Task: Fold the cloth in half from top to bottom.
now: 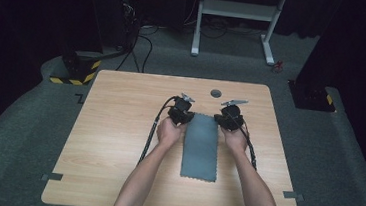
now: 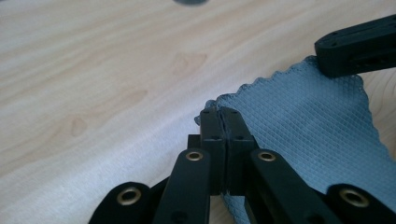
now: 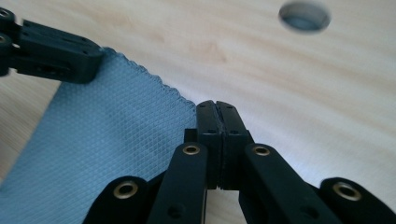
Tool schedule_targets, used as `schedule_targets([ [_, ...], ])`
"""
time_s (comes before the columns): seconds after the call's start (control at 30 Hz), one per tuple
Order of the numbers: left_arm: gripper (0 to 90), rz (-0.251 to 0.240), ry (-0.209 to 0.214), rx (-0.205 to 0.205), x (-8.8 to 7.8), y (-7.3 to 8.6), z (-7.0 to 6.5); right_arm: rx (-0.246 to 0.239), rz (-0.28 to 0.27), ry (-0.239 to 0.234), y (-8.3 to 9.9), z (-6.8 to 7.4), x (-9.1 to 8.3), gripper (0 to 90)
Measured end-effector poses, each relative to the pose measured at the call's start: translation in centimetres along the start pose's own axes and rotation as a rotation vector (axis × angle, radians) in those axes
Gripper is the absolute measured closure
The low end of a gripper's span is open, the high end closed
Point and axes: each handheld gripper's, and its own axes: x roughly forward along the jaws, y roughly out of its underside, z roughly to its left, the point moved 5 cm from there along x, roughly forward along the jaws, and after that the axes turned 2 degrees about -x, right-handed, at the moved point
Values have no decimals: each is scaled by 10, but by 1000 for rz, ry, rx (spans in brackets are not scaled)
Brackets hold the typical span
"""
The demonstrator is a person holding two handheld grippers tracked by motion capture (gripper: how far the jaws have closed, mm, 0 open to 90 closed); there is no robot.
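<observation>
The cloth [image 1: 201,145] is a grey-blue microfibre rectangle with a fine diamond-weave texture and a scalloped, pinked edge; it lies flat on the table [image 1: 112,142], a light wood-grain laminate top with rounded corners. Its long axis runs from the person's edge of the table toward the far edge, and its short far edge lies between the two grippers. The left gripper [image 1: 182,114] sits at the far left corner of the cloth, and the right gripper [image 1: 230,118] at the far right corner. Both grippers are matte black linkage assemblies with brass-coloured pivot rivets, and each carries a grey three-cornered plate on top. In the left gripper view, the left gripper [image 2: 223,112] has its two flat jaws pressed together, clenched on the corner of the cloth [image 2: 303,126], whose fabric emerges from the jaw tips and spreads away to the right. In the right gripper view, the right gripper [image 3: 216,106] is likewise clenched, jaws fully together, pinching the cloth [image 3: 107,135] at the corner just left of the jaw tips. The cloth's far edge runs straight from one gripper to the other in both gripper views. A round grey cable hole [image 1: 216,93] lies in the table surface just beyond the cloth's far edge, between the grippers. A black cable [image 1: 150,135] trails from the left gripper along the person's forearm.
</observation>
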Motion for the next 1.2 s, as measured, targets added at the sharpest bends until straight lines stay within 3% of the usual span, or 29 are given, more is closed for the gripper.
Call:
schedule_targets([
  [0.07, 890, -19, 22, -31, -4, -2, 2, 3, -4, -6, -4, 0, -4, 898],
  [0.17, 889, -16, 18, -9, -7, -1, 1, -7, -9, -6, -6, 2, -6, 898],
  [0.57, 884, -6, 61, -1, -13, 9, -5, -37, -21, -35, 10, 8, -12, 897],
  [0.87, 885, -4, 80, 35, -19, 17, -12, -47, -24, -56, 21, 11, -16, 898],
  [1.2, 885, -18, 102, 35, -27, 24, -15, -66, -32, -77, 24, 16, -25, 897],
])
